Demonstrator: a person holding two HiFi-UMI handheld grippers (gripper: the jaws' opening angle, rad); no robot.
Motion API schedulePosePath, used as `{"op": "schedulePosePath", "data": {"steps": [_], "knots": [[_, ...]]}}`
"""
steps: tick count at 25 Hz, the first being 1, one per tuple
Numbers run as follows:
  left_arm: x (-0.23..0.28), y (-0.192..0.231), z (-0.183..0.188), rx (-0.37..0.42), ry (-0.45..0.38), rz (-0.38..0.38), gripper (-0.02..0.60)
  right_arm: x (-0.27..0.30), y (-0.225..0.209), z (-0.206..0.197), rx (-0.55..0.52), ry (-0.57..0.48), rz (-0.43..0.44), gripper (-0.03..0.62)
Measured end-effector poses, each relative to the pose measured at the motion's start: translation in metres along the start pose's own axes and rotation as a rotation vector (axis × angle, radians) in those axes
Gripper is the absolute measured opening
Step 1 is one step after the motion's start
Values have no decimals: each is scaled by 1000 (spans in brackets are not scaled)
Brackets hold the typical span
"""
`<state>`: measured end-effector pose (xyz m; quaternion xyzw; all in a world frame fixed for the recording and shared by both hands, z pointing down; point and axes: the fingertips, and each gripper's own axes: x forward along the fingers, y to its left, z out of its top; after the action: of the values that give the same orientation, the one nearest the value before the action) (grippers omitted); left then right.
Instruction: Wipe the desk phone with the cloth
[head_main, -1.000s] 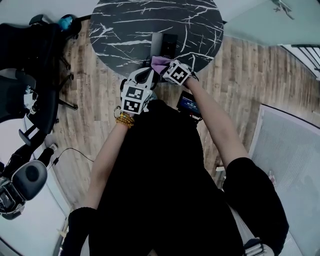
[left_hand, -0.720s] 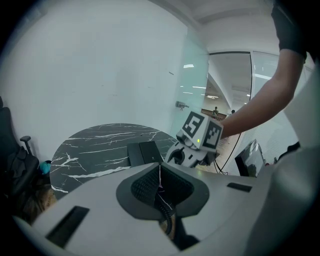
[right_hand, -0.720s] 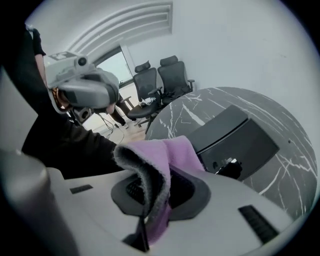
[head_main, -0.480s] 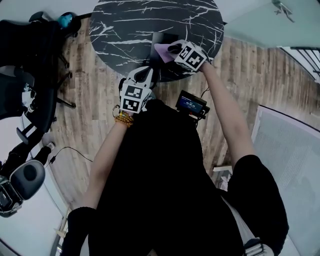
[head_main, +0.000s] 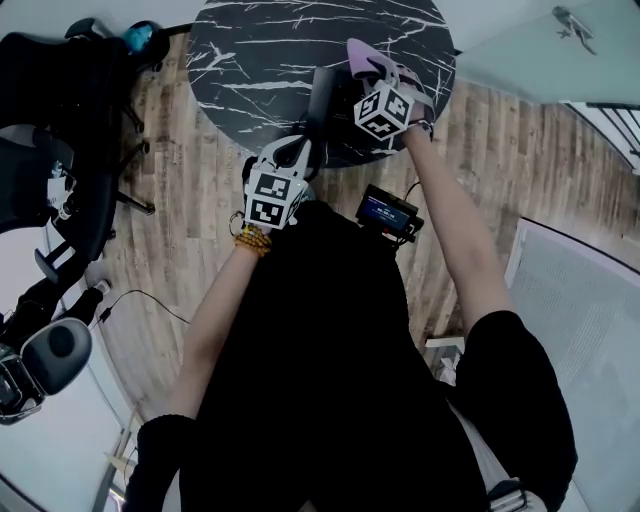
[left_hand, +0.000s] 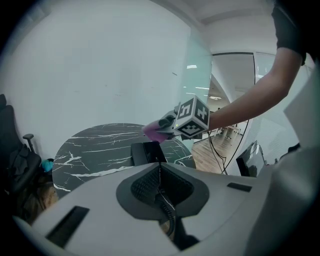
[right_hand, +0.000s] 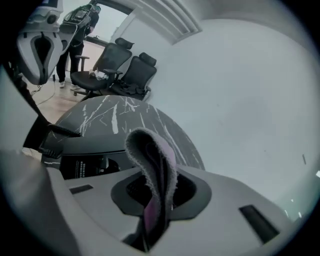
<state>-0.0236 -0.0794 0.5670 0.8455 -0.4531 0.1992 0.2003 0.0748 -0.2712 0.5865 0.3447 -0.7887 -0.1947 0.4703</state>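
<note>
Cloth (right_hand: 156, 162) pinched in right gripper (right_hand: 159, 199) fingers near desk phone (left_hand: 147, 152); left gripper (left_hand: 159, 166) fingers closed.

an office: swivel chairs (right_hand: 122, 67) by a round marble meeting table (head_main: 260, 50), glass partition (left_hand: 199, 80).

Phone (head_main: 325, 95) sits on table (head_main: 260, 50), near its front edge. Right gripper (head_main: 372, 78) is over the table, just right of the phone, with cloth (head_main: 366, 57) in its jaws. Left gripper (head_main: 300, 152) is at the table's front edge, before the phone. Chairs (head_main: 60, 100) stand left of the table.
</note>
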Motion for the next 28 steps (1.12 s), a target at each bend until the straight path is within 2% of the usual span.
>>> {"op": "schedulePosePath", "data": {"steps": [3,5,9,16,28], "knots": [[0,0,0,-1,3,1,20,10,37,-19,6,56,110,60],[1,0,-1,-1,7,1,20,12,54,-26,-23,80,137,60],[2,0,-4,3,16,-1,20,12,69,-26,-84,90,146,60],[3,-2,-3,7,15,-8,20,13,77,-27,-53,107,124,60],[4,-5,-3,2,7,-13,20,7,98,-28,-12,118,172,60]]}}
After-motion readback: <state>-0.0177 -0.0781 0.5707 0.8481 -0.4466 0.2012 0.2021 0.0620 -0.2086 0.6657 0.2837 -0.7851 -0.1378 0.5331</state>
